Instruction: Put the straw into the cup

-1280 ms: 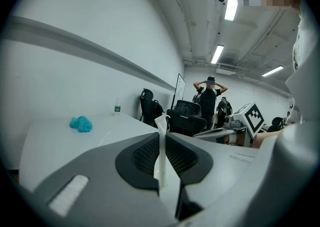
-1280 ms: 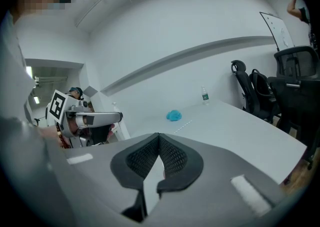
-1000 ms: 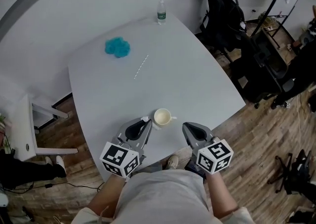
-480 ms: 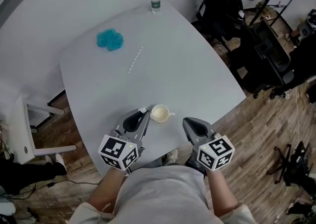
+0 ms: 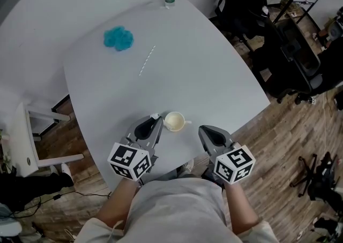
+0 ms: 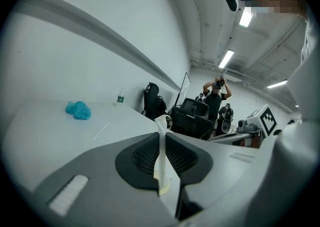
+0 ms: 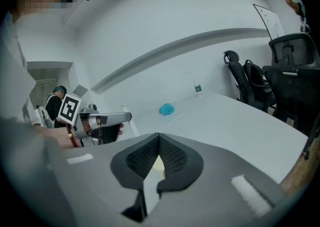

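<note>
Head view puts both grippers at the near edge of the counter (image 5: 214, 76). The left gripper (image 5: 156, 117) has its fingers (image 6: 142, 153) partly closed on a thin white straw (image 6: 161, 156), which stands upright between them. The right gripper (image 5: 203, 129) has its fingers shut together and holds nothing. The cup (image 5: 174, 121) stands just right of the held straw. I judge the carrying step is in hand: next, the lower end must come over the cup mouth and go down. A second straw (image 5: 146, 61) lies toward the far left corner.

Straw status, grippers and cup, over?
Left gripper shut on straw. Right gripper shut, empty. Cup just beside left tips, straw not in yet. Second straw lies far off, not in the way.
</note>
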